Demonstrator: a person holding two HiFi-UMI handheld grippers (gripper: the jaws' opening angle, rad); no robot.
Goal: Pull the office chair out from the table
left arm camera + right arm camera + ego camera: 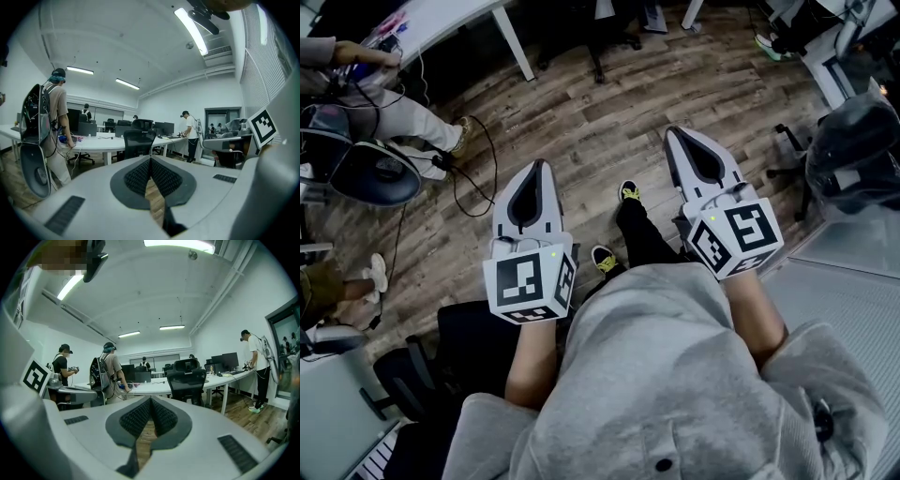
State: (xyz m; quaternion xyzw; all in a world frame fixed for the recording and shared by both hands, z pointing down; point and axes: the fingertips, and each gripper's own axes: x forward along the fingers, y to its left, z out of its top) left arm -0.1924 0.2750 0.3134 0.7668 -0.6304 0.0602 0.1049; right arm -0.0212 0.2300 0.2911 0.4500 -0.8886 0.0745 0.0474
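A black office chair (138, 140) with a headrest is tucked against a long white table (105, 142), some way ahead across the wooden floor. In the right gripper view the same chair (186, 379) stands at the table (154, 387). In the head view only the chair's dark base (598, 52) shows, beside a white table leg (514, 42). My left gripper (539, 167) and right gripper (675, 133) are held side by side in the air, pointing at the chair and far from it. Both are shut with nothing between the pads (140, 176) (140, 416).
A person with a backpack (49, 122) stands at the table left of the chair, their legs (412, 122) and a floor cable (478, 183) on my left. Another person (191, 133) stands at the far right. A covered chair (853, 150) is on my right, and dark seats (403, 375) are close behind on my left.
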